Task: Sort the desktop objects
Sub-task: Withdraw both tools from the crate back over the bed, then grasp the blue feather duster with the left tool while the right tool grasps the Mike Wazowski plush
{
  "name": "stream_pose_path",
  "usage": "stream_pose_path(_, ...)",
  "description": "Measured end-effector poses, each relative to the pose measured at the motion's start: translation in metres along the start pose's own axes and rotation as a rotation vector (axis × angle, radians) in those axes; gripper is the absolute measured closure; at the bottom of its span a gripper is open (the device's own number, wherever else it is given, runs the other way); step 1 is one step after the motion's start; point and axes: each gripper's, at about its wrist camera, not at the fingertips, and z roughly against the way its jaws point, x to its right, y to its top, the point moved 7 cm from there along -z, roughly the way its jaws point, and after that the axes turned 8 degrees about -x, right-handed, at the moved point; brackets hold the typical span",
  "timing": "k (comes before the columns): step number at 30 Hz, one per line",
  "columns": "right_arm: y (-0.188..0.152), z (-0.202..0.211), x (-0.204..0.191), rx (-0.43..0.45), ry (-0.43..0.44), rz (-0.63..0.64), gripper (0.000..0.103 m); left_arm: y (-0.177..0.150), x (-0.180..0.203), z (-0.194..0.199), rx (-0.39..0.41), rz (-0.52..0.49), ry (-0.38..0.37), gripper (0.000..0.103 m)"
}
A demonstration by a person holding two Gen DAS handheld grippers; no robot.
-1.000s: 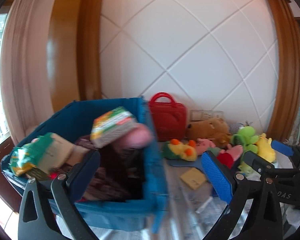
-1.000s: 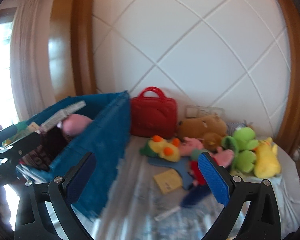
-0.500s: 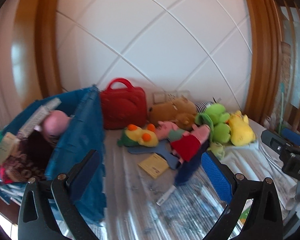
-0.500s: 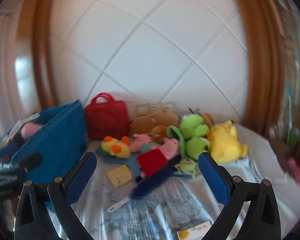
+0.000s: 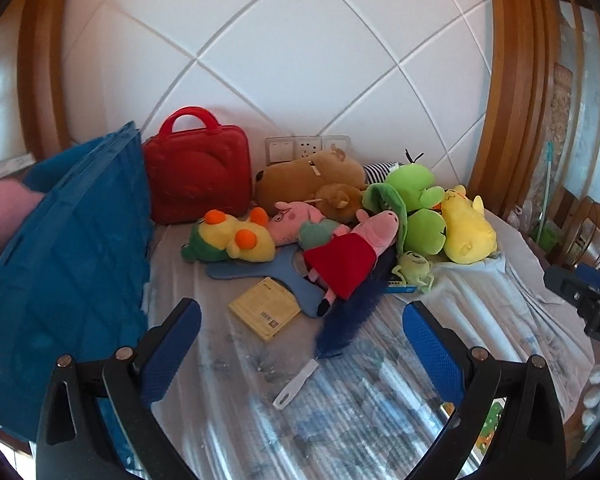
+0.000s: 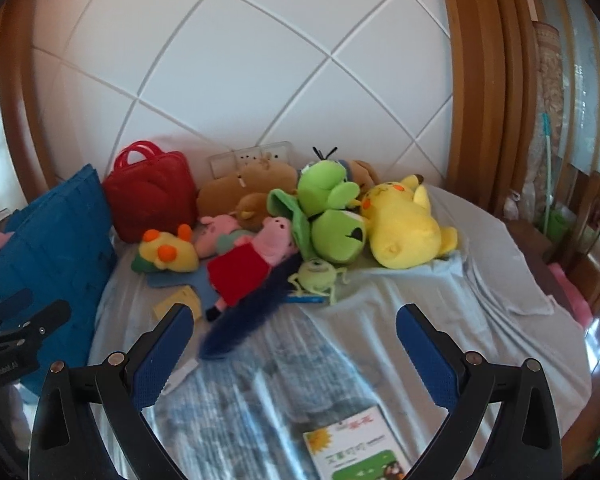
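On my far left stands the blue bin (image 5: 68, 248), its near wall hiding most of what is inside; only a pink soft shape (image 5: 4, 212) shows over the rim. I take it as the place where the loose things go, which would explain why it sits at the table's edge within easy reach. Just beside it, the red bag (image 5: 198, 176) leans upright against the tiled wall, tucked out of the way.

My left gripper (image 5: 302, 350) hangs above the table (image 5: 220, 360) with its jaws spread wide and nothing between them. Ahead of it lie a yellow card (image 5: 265, 312) flat on the cloth and a blue feather duster (image 5: 352, 312) whose white handle points toward me, its feathers running under the pig in the red dress (image 5: 350, 256). Behind those, the orange-spotted plush (image 5: 232, 240), another pink pig (image 5: 292, 224) and the brown bear (image 5: 308, 180) are heaped touching one another, as if pushed back to the wall.

My right gripper (image 6: 294, 346) is likewise wide apart and empty, aimed further right, where the green frog (image 6: 332, 216) rests against the yellow plush (image 6: 404, 228). A small green one-eyed toy (image 6: 316, 274) sits at the front of the heap. Nearest me, a picture booklet (image 6: 360, 450) lies flat, probably the easiest pick for this side.
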Motion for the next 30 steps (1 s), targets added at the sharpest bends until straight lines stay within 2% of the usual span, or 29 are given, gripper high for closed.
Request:
stream_pose_path(4,0.017,-0.021,0.025,-0.004,0.013,0.011,0.0,0.007,0.024,-0.017,-0.009,0.03,0.004,0.001)
stream_pose_path(5,0.021,-0.027,0.032,-0.011,0.023,0.021,0.0,0.01,0.03,-0.023,-0.012,0.037,0.013,0.005)
stream_pose_path(11,0.055,-0.074,0.071,-0.072,0.083,0.131,0.0,0.023,0.072,-0.061,-0.053,0.11,0.082,0.008)
stream_pose_path(15,0.067,-0.109,0.087,-0.135,0.135,0.165,0.0,0.022,0.081,-0.079,-0.098,0.144,0.134,0.008)
stream_pose_path(16,0.067,-0.119,0.089,-0.154,0.148,0.166,0.002,0.02,0.08,-0.083,-0.112,0.143,0.148,0.008)
stream_pose_path(19,0.059,-0.143,0.091,-0.202,0.19,0.146,0.024,0.013,0.071,-0.098,-0.152,0.146,0.178,0.008)
stream_pose_path(22,0.049,-0.165,0.085,-0.256,0.203,0.128,0.028,0.011,0.058,-0.11,-0.175,0.155,0.191,0.008)
stream_pose_path(26,0.042,-0.19,0.065,-0.299,0.226,0.136,0.042,0.009,0.047,-0.133,-0.212,0.141,0.184,0.008)
stream_pose_path(30,0.036,-0.217,0.05,-0.332,0.228,0.131,0.043,-0.004,0.039,-0.165,-0.276,0.138,0.165,0.008)
